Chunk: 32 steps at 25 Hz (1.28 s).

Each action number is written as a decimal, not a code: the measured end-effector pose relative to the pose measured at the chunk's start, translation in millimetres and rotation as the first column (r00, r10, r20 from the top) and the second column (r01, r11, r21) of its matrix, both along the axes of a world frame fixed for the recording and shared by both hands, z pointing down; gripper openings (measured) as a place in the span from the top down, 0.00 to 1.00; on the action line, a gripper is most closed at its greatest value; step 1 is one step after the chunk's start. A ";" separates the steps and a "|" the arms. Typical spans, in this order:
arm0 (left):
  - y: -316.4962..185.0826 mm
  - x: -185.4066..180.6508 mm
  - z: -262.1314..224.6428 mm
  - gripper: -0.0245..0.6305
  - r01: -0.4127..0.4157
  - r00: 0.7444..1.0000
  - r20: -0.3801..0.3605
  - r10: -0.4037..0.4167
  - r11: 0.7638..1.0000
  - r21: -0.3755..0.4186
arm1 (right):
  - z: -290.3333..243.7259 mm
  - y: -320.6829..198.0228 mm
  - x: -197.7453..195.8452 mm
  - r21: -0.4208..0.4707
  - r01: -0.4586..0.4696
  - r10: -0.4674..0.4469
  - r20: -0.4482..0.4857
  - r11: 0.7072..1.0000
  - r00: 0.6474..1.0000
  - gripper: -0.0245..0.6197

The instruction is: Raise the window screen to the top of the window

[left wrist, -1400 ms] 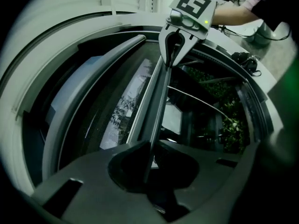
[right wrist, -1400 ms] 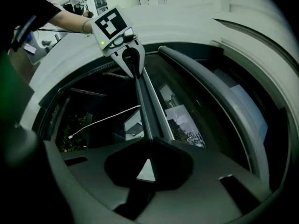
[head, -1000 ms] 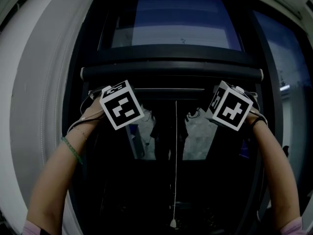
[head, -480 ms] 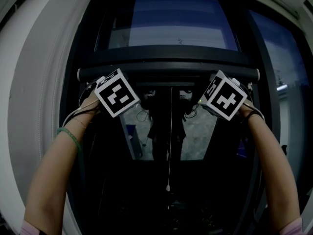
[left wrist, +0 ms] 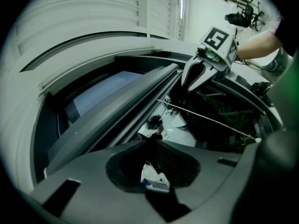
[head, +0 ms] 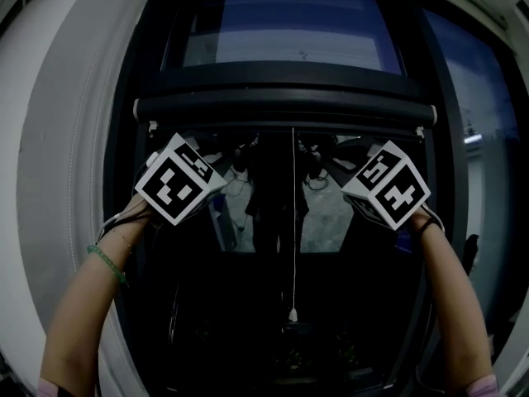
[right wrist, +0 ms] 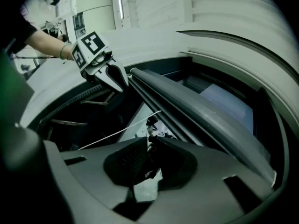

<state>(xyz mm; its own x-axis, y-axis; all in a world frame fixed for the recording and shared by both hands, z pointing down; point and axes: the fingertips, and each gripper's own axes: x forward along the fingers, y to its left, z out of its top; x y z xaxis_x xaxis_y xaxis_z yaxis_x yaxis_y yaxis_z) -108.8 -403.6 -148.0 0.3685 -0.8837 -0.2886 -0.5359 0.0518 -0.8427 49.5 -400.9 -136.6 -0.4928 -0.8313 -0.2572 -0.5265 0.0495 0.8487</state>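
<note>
The window screen's dark bottom bar [head: 285,107] lies across the window high up, with a blue-grey pane [head: 285,31] above it. It also runs diagonally through the left gripper view [left wrist: 117,111] and the right gripper view [right wrist: 196,108]. A thin white cord [head: 293,222] hangs from the bar's middle and ends in a small pull [head: 293,313]. My left gripper [head: 192,172] sits below the bar's left part, apart from it, jaws shut on nothing [left wrist: 154,141]. My right gripper [head: 364,176] sits below the bar's right part, also shut and holding nothing [right wrist: 149,141].
A white curved window surround [head: 74,180] frames the dark window frame [head: 132,246] on the left. Below the bar the dark glass shows dim reflections and a pale patch [head: 326,222]. White slatted blinds [left wrist: 159,8] show beyond the surround.
The screen bar has risen higher on the window and the cord pull has risen with it. Both grippers have since dropped down and away from the bar.
</note>
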 end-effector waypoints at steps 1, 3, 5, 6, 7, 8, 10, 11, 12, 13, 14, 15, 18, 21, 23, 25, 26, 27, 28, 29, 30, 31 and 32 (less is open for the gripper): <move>0.3 -0.7 17.0 0.87 -0.012 1.000 0.008 0.012 1.000 -0.021 | 13.5 1.0 -2.3 -0.020 0.021 -0.021 0.015 1.000 1.000 0.89; 2.7 -1.6 49.7 0.87 -0.043 0.999 0.018 0.044 0.998 -0.052 | 39.4 3.6 -7.3 -0.048 0.060 -0.058 0.043 0.997 0.997 0.89; 7.2 -1.7 80.2 0.87 -0.088 0.996 0.008 0.089 0.993 -0.077 | 64.6 7.2 -12.2 -0.065 0.096 -0.092 0.068 0.993 0.993 0.89; 9.6 -1.9 97.1 0.87 -0.111 0.994 -0.004 0.111 0.989 -0.093 | 79.5 9.9 -15.0 -0.076 0.115 -0.109 0.084 0.990 0.991 0.89; 11.9 -2.6 115.6 0.87 -0.133 0.991 -0.021 0.132 0.985 -0.113 | 96.1 13.5 -18.4 -0.090 0.137 -0.127 0.101 0.987 0.987 0.89; 14.5 -3.6 135.0 0.87 -0.155 0.988 -0.042 0.151 0.979 -0.135 | 113.9 17.8 -22.1 -0.107 0.157 -0.144 0.120 0.982 0.982 0.89; 21.0 -6.5 171.6 0.87 -0.205 0.977 -0.096 0.191 0.963 -0.173 | 149.0 25.0 -29.2 -0.141 0.188 -0.166 0.152 0.972 0.974 0.89; 25.3 -8.5 189.0 0.87 -0.231 0.970 -0.127 0.210 0.955 -0.188 | 166.0 27.7 -32.6 -0.158 0.198 -0.172 0.165 0.967 0.971 0.89; 30.5 -10.5 206.3 0.87 -0.256 0.961 -0.158 0.227 0.945 -0.201 | 182.9 30.6 -36.0 -0.172 0.209 -0.178 0.178 0.963 0.968 0.89; 36.7 -11.9 223.2 0.87 -0.282 0.951 -0.190 0.244 0.935 -0.213 | 199.2 34.3 -39.1 -0.185 0.221 -0.185 0.194 0.958 0.963 0.89; 43.9 -11.9 239.5 0.87 -0.311 0.939 -0.224 0.261 0.923 -0.226 | 215.2 39.1 -41.2 -0.198 0.233 -0.190 0.213 0.952 0.958 0.89; 52.2 -10.7 255.0 0.87 -0.341 0.925 -0.259 0.279 0.909 -0.238 | 231.2 44.9 -42.4 -0.211 0.244 -0.193 0.234 0.947 0.953 0.89; 79.4 -5.3 296.6 0.87 -0.422 0.878 -0.354 0.321 0.869 -0.259 | 279.4 66.8 -44.9 -0.251 0.272 -0.192 0.301 0.929 0.934 0.89; 101.5 0.1 336.7 0.87 -0.475 0.839 -0.427 0.337 0.837 -0.273 | 325.4 88.8 -48.5 -0.284 0.295 -0.186 0.353 0.912 0.917 0.89; 113.3 4.8 365.3 0.87 -0.498 0.819 -0.465 0.336 0.818 -0.286 | 355.5 103.0 -49.4 -0.310 0.298 -0.172 0.373 0.903 0.912 0.89; 125.9 9.7 395.4 0.87 -0.514 0.803 -0.500 0.325 0.802 -0.304 | 385.2 119.5 -49.7 -0.344 0.302 -0.157 0.391 0.889 0.907 0.89; 133.1 12.4 411.2 0.87 -0.519 0.796 -0.516 0.315 0.794 -0.317 | 399.8 128.5 -49.3 -0.363 0.306 -0.149 0.402 0.880 0.903 0.89; 141.1 15.8 427.7 0.87 -0.524 0.791 -0.531 0.303 0.784 -0.334 | 414.6 137.7 -48.1 -0.382 0.311 -0.138 0.417 0.870 0.898 0.89; 150.0 20.0 444.6 0.87 -0.528 0.787 -0.545 0.289 0.772 -0.353 | 429.3 147.2 -46.0 -0.402 0.317 -0.127 0.432 0.859 0.893 0.89; 159.5 24.6 461.1 0.87 -0.530 0.785 -0.556 0.274 0.761 -0.373 | 443.1 157.1 -43.2 -0.421 0.324 -0.117 0.447 0.847 0.887 0.89; 169.5 29.3 476.5 0.87 -0.530 0.783 -0.566 0.258 0.753 -0.390 | 455.4 167.4 -40.1 -0.436 0.333 -0.110 0.462 0.836 0.880 0.89; 179.9 33.7 490.4 0.87 -0.527 0.782 -0.574 0.242 0.748 -0.404 | 466.5 178.2 -37.0 -0.447 0.343 -0.105 0.476 0.826 0.873 0.89; 191.0 37.8 502.8 0.87 -0.524 0.781 -0.583 0.225 0.743 -0.415 | 477.1 189.9 -33.8 -0.457 0.355 -0.102 0.490 0.816 0.866 0.89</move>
<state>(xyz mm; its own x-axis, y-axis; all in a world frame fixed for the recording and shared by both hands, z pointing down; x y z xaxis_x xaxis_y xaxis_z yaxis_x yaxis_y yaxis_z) -71.0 -212.6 354.8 0.6531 -0.7557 -0.0494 -0.7318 -0.6130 -0.2977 15.6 -211.0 340.5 -0.6307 -0.7743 -0.0524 -0.7380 0.5775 0.3492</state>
